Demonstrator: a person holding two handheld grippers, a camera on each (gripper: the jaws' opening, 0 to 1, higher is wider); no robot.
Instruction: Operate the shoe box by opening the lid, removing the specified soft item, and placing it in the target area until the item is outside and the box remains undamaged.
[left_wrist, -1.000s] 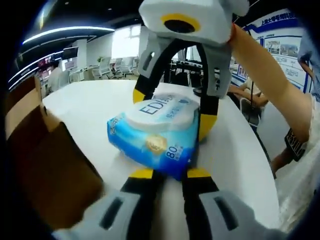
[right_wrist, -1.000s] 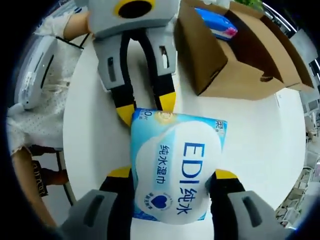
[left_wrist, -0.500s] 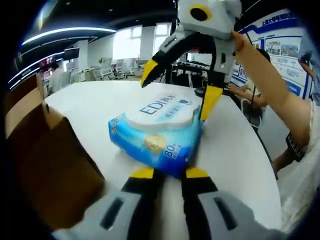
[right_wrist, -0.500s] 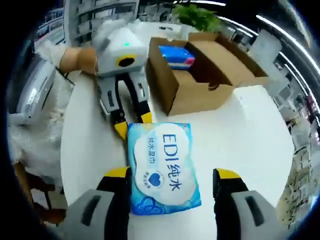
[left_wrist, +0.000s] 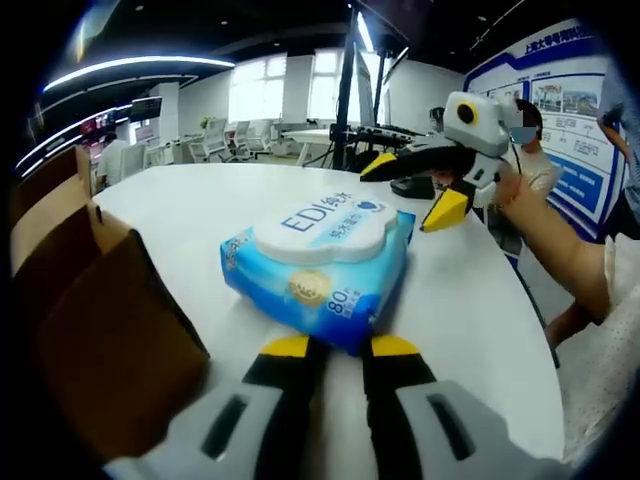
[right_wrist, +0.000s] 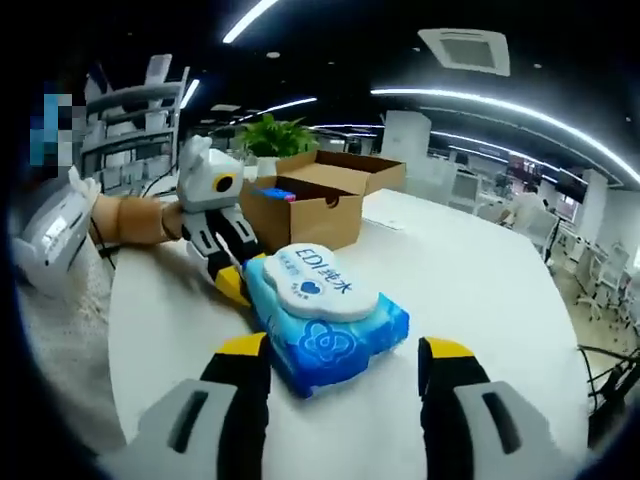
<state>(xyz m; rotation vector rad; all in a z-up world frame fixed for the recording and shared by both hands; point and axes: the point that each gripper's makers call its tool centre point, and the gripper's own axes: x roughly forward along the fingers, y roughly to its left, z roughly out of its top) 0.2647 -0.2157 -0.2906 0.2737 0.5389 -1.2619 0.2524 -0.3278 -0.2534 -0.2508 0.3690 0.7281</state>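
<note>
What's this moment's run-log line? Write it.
wipes pack: on table, outside box | left gripper: at pack edge, grip unclear | right gripper: open, clear of pack

The cardboard box (left_wrist: 90, 330) is cut off by the left gripper view's edge.

Plenty of bare white tabletop (right_wrist: 480, 270) on the far side of the wipes pack (right_wrist: 325, 310). The open cardboard box (right_wrist: 315, 205) stands just behind the pack, toward one edge. The left gripper (right_wrist: 232, 283) sits right against the pack's end, blocking that approach; the right gripper (left_wrist: 425, 190) hangs clear above.
</note>
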